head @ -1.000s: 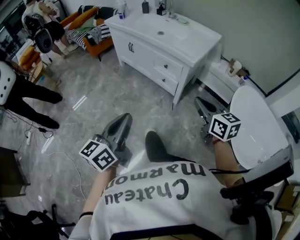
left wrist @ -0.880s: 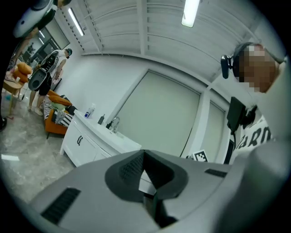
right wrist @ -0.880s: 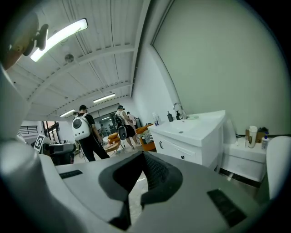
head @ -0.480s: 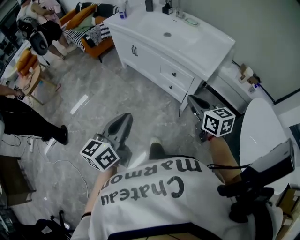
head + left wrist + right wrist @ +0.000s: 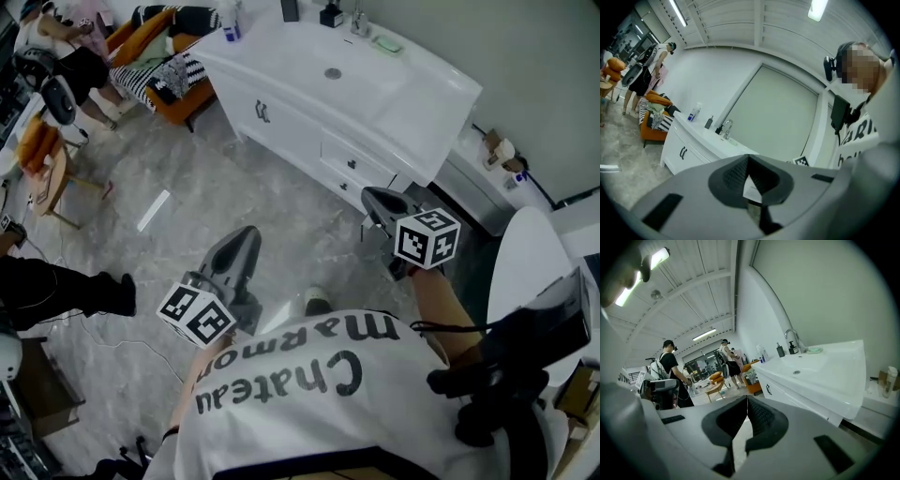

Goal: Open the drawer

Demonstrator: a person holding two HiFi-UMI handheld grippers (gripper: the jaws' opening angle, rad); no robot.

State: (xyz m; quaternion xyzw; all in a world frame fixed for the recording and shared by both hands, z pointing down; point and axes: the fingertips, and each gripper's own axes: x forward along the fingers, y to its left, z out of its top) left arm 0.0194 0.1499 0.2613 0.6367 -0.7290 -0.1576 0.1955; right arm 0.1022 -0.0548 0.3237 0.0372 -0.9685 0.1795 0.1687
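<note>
While the person's white shirt point(image 5: 309, 394) is filling the bottom of the head view, the left claw point(image 5: 241, 236) is pointing out over the grey marble floor point(image 5: 187, 187), well apart from the white vanity point(image 5: 281, 108). The right claw point(image 5: 371, 195) is reaching closer, its tip lying near the cabinet's right end. The drawer point(image 5: 349, 161) is sitting shut in the vanity front, right of the cabinet door point(image 5: 267, 108) and under the tabletop point(image 5: 403, 84), with the right claw near it but apart from it. Bottles point(image 5: 232, 21) and a faucet point(image 5: 356, 17) are standing along the back of the tabletop. In the left gripper view, the left claw point(image 5: 749, 161) is showing its jaws pressed together at the tips with nothing between them. The vanity is lying beyond it to the left, and the drawer's part of the front is sitting out of sight behind the claw's body. In the right gripper view, the right claw point(image 5: 746, 401) is likewise keeping its jaws together and empty, while the vanity is stretching across the right side and two people point(image 5: 670, 366) are standing far back in the room.
</note>
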